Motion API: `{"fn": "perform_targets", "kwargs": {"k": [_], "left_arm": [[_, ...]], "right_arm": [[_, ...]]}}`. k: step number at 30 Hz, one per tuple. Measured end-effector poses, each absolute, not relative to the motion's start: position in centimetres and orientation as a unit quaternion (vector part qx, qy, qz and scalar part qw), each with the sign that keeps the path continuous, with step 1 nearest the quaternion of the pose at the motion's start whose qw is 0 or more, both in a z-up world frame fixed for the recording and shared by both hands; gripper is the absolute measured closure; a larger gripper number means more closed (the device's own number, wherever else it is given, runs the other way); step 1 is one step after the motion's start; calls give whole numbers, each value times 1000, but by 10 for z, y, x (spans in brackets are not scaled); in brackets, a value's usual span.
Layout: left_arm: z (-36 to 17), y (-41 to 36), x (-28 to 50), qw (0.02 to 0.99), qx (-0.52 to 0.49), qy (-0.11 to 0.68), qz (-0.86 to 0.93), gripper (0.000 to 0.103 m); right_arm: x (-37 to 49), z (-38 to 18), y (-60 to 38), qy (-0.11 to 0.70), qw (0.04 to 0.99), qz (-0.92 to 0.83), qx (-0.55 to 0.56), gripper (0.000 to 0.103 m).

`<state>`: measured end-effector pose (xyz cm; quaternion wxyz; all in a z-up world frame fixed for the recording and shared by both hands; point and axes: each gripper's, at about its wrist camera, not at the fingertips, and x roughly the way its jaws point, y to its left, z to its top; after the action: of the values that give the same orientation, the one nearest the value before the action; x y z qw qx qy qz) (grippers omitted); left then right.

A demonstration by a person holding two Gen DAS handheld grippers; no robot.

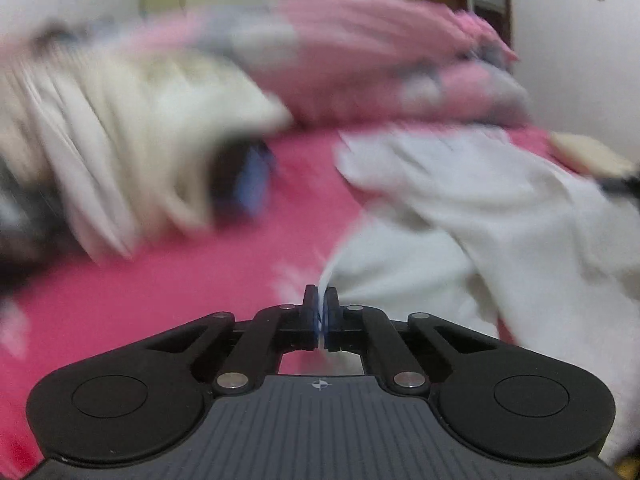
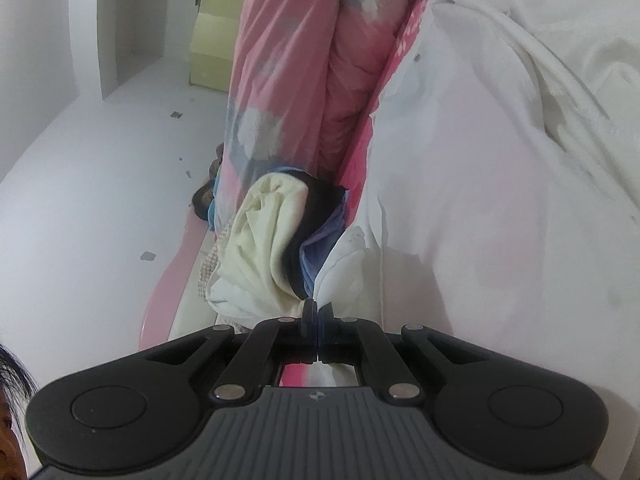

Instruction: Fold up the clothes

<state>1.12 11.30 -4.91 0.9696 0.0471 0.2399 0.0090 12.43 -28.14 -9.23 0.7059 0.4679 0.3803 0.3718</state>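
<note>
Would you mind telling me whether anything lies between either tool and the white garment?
Nothing visible does: the left tool and the right tool are each shut on the white garment itself.

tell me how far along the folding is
Early. Done: nothing looks folded yet. In hand: the left gripper is shut on an edge of the white garment, and the right gripper is shut on its white cloth too; it lies rumpled on the pink sheet. Left: folding it, plus the heap of clothes beside it.
</note>
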Motion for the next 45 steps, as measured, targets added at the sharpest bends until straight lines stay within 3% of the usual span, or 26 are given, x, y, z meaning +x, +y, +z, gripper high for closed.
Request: {"fn": "perform_targets", "kwargs": {"k": [9, 13, 16, 19, 21, 28, 29, 31, 32, 33, 40, 45], "left_arm": [[34, 219, 88, 960, 140, 142, 197, 103], [31, 251, 127, 942, 168, 155, 247, 102], [14, 275, 142, 941, 125, 208, 235, 98], [6, 289, 127, 950, 57, 231, 203, 69], [7, 295, 108, 952, 24, 231, 200, 40], [24, 305, 25, 950, 3, 202, 237, 6], [27, 304, 14, 950, 7, 195, 245, 5], [34, 295, -1, 953, 1, 184, 241, 4], [37, 291, -7, 955, -2, 179, 237, 4], [39, 285, -11, 959, -10, 177, 223, 4], [44, 194, -4, 981, -39, 178, 64, 4], [22, 99, 11, 972, -29, 218, -80, 4]], "right_arm": [[126, -78, -244, 394, 699, 414, 430, 103], [127, -74, -219, 411, 692, 434, 405, 103], [129, -77, -200, 428, 685, 442, 389, 103], [133, -83, -182, 451, 675, 444, 379, 103], [133, -85, -166, 460, 667, 455, 369, 103], [127, -90, -101, 490, 652, 492, 304, 101], [125, -92, -92, 497, 656, 490, 288, 99], [122, -96, -77, 515, 671, 474, 246, 84], [119, -95, -72, 519, 682, 463, 226, 69], [115, -92, -72, 515, 695, 457, 210, 60], [70, -38, -159, 401, 782, 426, 215, 51], [36, -29, -296, 336, 861, 256, 283, 50]]}}
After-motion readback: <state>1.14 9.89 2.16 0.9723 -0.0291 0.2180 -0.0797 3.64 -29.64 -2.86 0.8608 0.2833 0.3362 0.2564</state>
